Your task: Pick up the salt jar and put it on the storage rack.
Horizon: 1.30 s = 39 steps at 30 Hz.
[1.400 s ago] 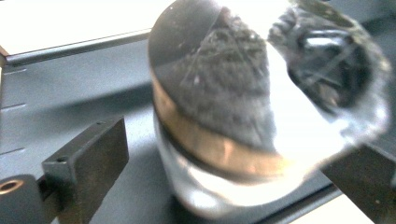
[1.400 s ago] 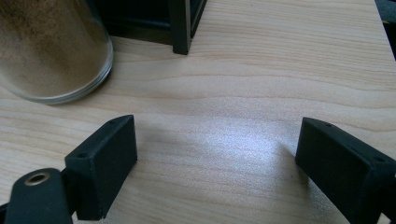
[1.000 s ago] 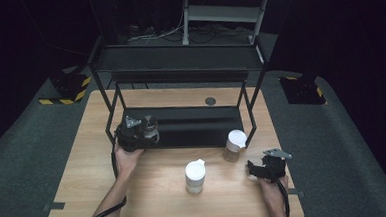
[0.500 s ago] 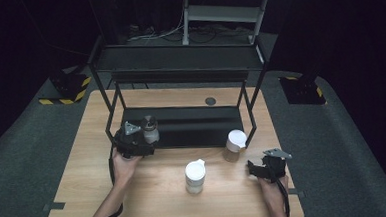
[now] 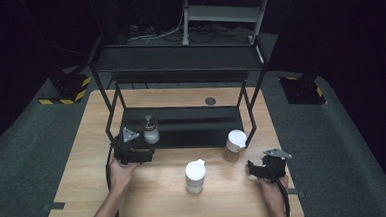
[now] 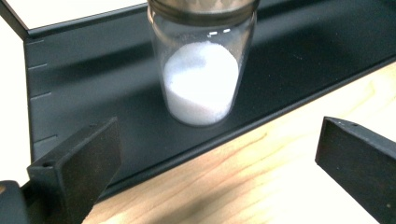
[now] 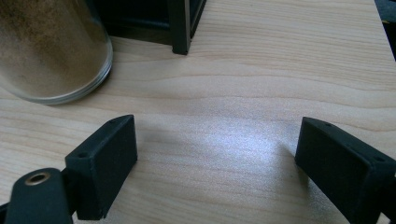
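High view: salt jar (image 5: 150, 130) seen on rack's lower shelf (image 5: 192, 126), left of centre; left claw (image 5: 146, 154) just below it, apart, empty.

Left gripper view: jar upright near shelf edge; tipping judged possible if clipped.

Right gripper view: right claw (image 7: 215, 154) apart over worktop (image 7: 261, 60), empty.

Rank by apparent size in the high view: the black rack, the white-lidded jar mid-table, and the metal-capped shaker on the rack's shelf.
1. black rack
2. white-lidded jar
3. metal-capped shaker, farther from the camera, so its true size is unsure.
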{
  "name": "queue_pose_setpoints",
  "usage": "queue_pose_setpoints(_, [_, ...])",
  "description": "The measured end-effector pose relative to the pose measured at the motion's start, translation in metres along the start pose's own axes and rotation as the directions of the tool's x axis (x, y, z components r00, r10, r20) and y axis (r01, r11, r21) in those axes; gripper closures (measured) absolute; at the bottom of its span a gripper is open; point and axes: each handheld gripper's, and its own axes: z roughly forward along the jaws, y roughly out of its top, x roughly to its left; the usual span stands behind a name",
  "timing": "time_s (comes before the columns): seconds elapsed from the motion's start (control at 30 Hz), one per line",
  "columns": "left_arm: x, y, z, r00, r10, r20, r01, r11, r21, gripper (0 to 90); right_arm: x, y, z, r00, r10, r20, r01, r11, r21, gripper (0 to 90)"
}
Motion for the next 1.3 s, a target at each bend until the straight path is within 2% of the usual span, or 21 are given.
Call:
queue_pose_setpoints(0.17, [-0.002,-0.003,-0.003,0.9999,0.011,0.005,-0.011,0.9999,-0.001,0.7,0.0,0.0,0.0,1.0,0.0,0.0,0.0,1.0,0.0,12.3])
queue_pose_setpoints(0.33, [-0.005,-0.01,-0.002,0.9995,0.031,-0.002,-0.031,0.9992,0.025,0.7,0.0,0.0,0.0,1.0,0.0,0.0,0.0,1.0,0.0,12.4])
queue_pose_setpoints(0.6, [-0.005,-0.022,-0.001,1.0,0.004,0.005,-0.004,0.9993,0.036,0.7,0.0,0.0,0.0,1.0,0.0,0.0,0.0,1.0,0.0,12.4])
queue_pose_setpoints(0.97, [-0.013,-0.035,0.002,0.9999,0.015,0.005,-0.016,0.9982,0.057,0.6,0.0,0.0,0.0,1.0,0.003,0.001,-0.003,1.0,0.0,12.5])
queue_pose_setpoints(1.3, [-0.021,-0.039,0.006,0.9994,0.034,0.012,-0.034,0.9969,0.07,0.4,0.0,0.0,0.0,1.0,0.003,0.002,-0.003,1.0,0.0,12.5])
